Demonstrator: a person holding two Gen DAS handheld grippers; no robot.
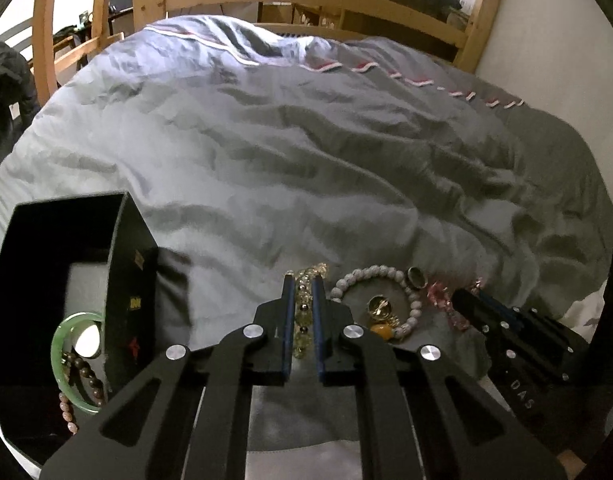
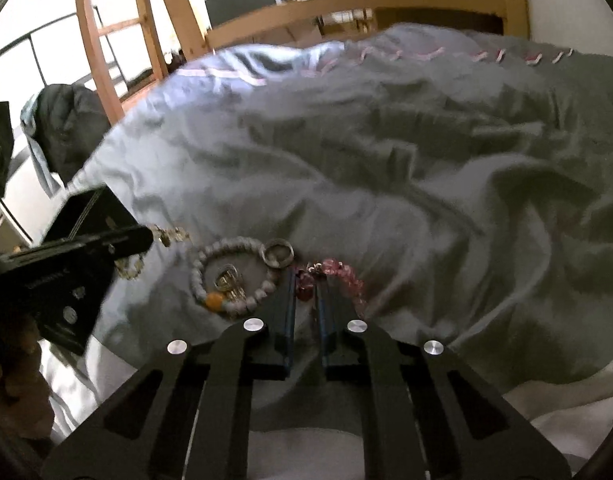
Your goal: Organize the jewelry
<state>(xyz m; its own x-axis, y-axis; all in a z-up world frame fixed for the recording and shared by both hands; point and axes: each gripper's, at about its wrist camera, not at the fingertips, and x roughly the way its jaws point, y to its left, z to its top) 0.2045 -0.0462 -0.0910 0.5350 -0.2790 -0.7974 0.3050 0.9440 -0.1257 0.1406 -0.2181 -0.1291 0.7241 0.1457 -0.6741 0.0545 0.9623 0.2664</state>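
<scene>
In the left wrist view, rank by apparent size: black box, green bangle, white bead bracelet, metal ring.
1. black box
2. green bangle and white bead bracelet: look alike, and the bangle is nearer the camera, so unranked
3. metal ring

The left gripper (image 1: pixel 302 280) is angled steeply downward, its blue-padded jaws drawn nearly together and clamped on a strand of yellowish beads (image 1: pixel 304 312) that runs between them. The right gripper (image 2: pixel 306 280) is likewise tilted downward just to the right of the left one, its jaws pulled narrow around the dark red end of a pink bracelet (image 2: pixel 344 276), though firm pressing of the pads cannot be made out through the blur. A person's hand (image 2: pixel 14 364) is seen gripping the body behind the left jaws.
</scene>
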